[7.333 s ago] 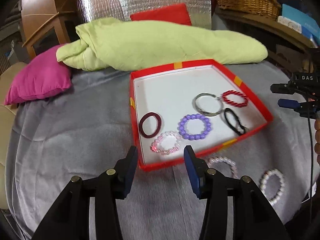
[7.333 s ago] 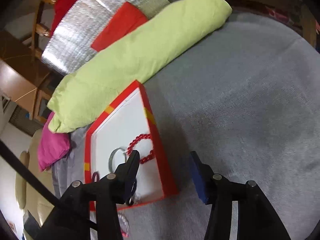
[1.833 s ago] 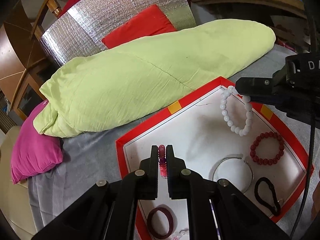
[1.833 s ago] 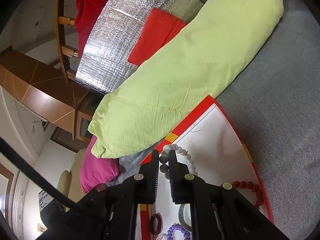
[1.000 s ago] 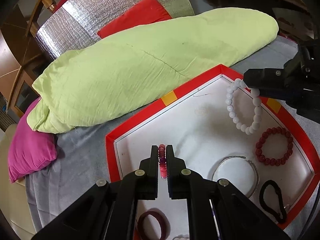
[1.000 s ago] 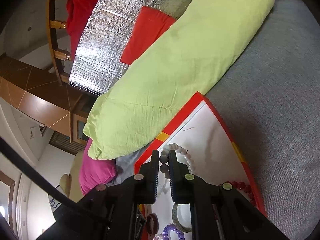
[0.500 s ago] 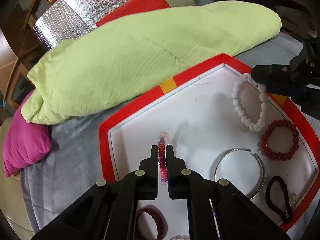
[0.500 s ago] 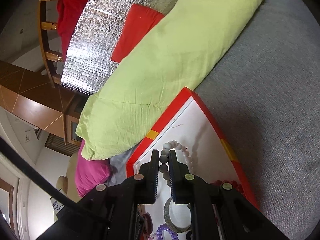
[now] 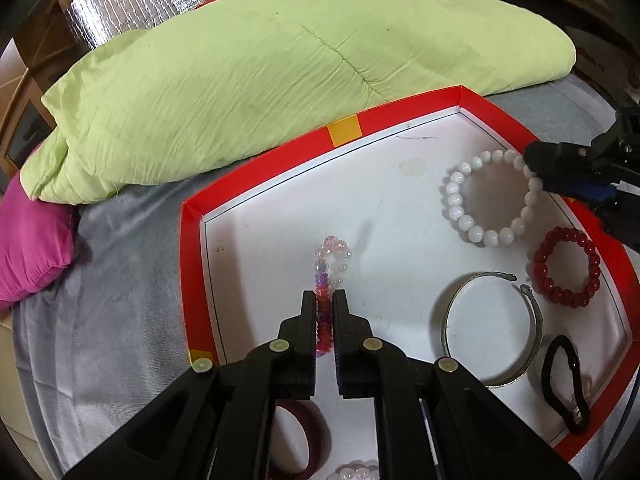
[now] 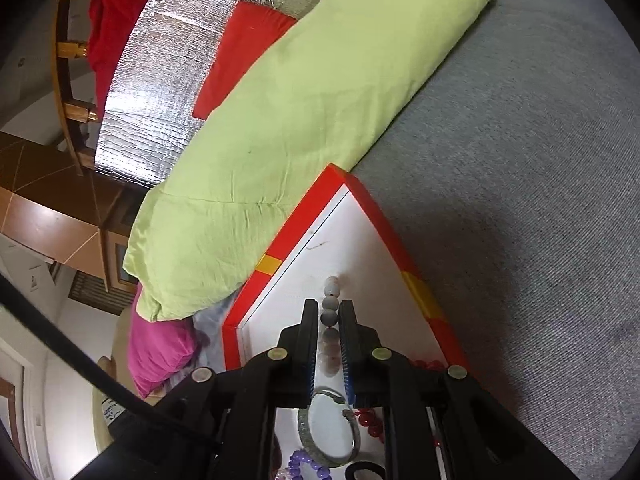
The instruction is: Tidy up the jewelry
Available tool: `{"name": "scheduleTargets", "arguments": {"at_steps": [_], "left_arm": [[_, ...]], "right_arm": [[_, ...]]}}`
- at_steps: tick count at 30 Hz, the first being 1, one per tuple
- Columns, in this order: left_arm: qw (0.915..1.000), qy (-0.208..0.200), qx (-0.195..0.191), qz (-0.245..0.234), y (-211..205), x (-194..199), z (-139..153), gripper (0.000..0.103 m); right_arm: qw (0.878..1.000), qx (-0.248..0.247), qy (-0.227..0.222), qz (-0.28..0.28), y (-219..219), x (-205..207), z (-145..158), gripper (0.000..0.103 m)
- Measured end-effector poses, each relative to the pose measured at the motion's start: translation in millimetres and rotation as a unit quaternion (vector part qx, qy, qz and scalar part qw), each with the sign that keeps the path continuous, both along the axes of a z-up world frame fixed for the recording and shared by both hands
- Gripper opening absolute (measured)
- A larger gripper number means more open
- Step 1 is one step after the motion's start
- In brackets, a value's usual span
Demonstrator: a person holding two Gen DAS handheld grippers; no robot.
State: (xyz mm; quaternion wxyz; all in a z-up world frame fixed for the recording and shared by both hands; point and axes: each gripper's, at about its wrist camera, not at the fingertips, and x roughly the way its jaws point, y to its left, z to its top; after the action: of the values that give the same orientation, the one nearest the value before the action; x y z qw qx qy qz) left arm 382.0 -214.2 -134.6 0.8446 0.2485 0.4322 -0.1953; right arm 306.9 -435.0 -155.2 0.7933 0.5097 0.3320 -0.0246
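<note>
A red tray with a white floor (image 9: 192,264) lies on grey cloth. My left gripper (image 9: 324,300) is shut on a pink and purple bead bracelet (image 9: 332,264) whose far end rests on the tray floor. My right gripper (image 10: 329,312) is shut on a white bead bracelet (image 9: 472,232) lying on the tray floor at the far right; it also shows in the left wrist view (image 9: 560,172). In the tray lie a red bead bracelet (image 9: 568,268), a silver bangle (image 9: 536,344), a black hair tie (image 9: 568,384) and a maroon band (image 9: 308,448).
A long light-green pillow (image 9: 280,64) lies just behind the tray. A magenta cushion (image 9: 28,240) sits at the left. A silver foil panel with a red patch (image 10: 176,80) stands behind. Grey cloth (image 10: 520,200) stretches to the right of the tray.
Both grippers have lowered toward the tray floor. The pink bracelet's end now touches the floor and the white bracelet lies flat on it. Both stay shut.
</note>
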Motion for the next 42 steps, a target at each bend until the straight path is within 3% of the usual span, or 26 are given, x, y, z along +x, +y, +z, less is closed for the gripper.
{"name": "scheduleTargets", "arguments": {"at_steps": [2, 4, 6, 8, 12, 14, 24, 35, 42], "left_arm": [[1.0000, 0.005, -0.004, 0.002, 3, 0, 0, 0.013], [0.9999, 0.007, -0.008, 0.005, 6, -2, 2, 0.030], [0.9998, -0.003, -0.014, 0.010, 11, -8, 7, 0.054], [0.9997, -0.010, -0.020, 0.013, 12, -16, 12, 0.058], [0.9991, -0.007, -0.036, 0.022, 17, -28, 22, 0.062], [0.9986, -0.007, -0.041, 0.031, 22, -34, 25, 0.065], [0.9961, -0.033, -0.038, 0.072, 38, -71, 37, 0.075], [0.9934, -0.026, -0.039, 0.105, 48, -99, 28, 0.075], [0.9907, -0.041, -0.031, 0.126, 50, -113, 31, 0.075]], "right_arm": [[1.000, 0.000, 0.003, 0.000, 0, 0, 0, 0.014], [1.000, 0.009, 0.009, 0.002, -1, 1, -1, 0.014], [1.000, 0.012, 0.011, 0.007, 0, 1, 0, 0.018], [1.000, 0.001, 0.012, 0.011, 2, 1, 3, 0.024], [1.000, -0.016, 0.007, 0.017, 7, -3, 11, 0.040], [1.000, -0.025, 0.007, 0.016, 9, -5, 14, 0.043], [0.997, -0.075, 0.017, 0.025, 10, -19, 28, 0.044], [0.986, -0.156, 0.035, 0.054, 19, -32, 39, 0.048], [0.981, -0.175, 0.045, 0.069, 20, -38, 39, 0.051]]}}
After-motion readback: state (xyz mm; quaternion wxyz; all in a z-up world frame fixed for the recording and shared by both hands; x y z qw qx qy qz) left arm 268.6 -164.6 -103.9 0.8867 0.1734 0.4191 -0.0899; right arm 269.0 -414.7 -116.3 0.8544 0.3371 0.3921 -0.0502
